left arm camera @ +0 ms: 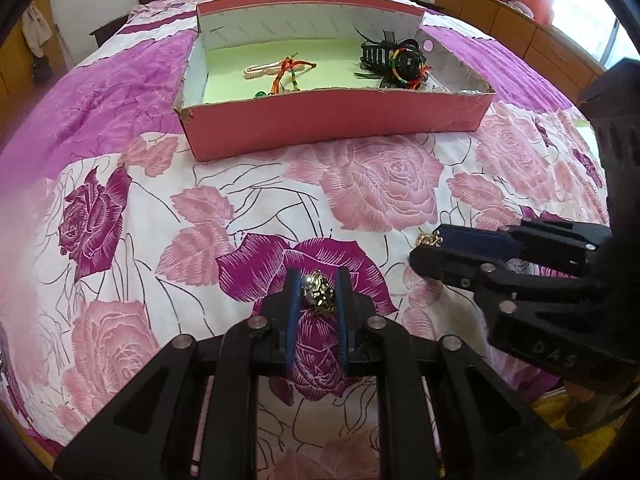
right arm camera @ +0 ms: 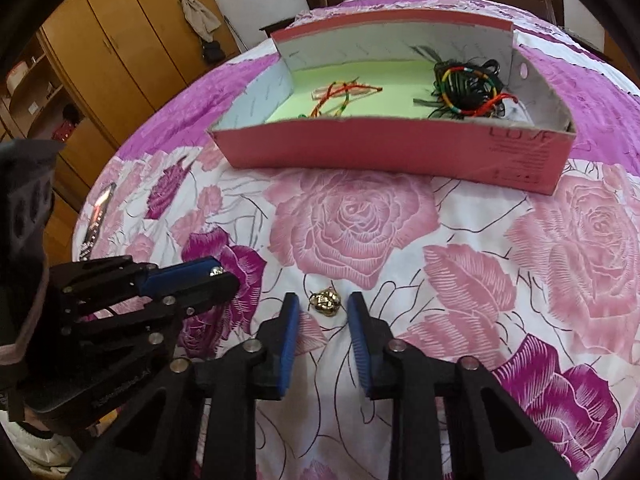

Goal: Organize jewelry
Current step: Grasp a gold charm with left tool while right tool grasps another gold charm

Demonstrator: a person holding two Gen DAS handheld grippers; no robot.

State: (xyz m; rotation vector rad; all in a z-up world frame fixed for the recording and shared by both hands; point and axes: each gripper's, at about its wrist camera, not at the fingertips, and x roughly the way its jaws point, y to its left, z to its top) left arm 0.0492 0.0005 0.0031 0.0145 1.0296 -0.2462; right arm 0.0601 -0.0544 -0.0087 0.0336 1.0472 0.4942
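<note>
A gold and pearl jewelry piece (left arm camera: 319, 293) sits between the blue pads of my left gripper (left arm camera: 318, 286), which is shut on it just above the bedspread. A second gold piece (right arm camera: 325, 301) lies on the bedspread between the tips of my right gripper (right arm camera: 323, 306), which is open around it without touching. In the left wrist view the right gripper (left arm camera: 426, 246) comes in from the right with that gold piece (left arm camera: 429, 238) at its tip. In the right wrist view the left gripper (right arm camera: 224, 274) is at the left.
A pink open box (left arm camera: 340, 120) with a green floor stands farther up the bed. It holds colourful cords (left arm camera: 286, 74) and black hair clips with a striped bangle (left arm camera: 394, 60). It also shows in the right wrist view (right arm camera: 400, 152). Wooden cabinets (right arm camera: 100, 64) stand at the left.
</note>
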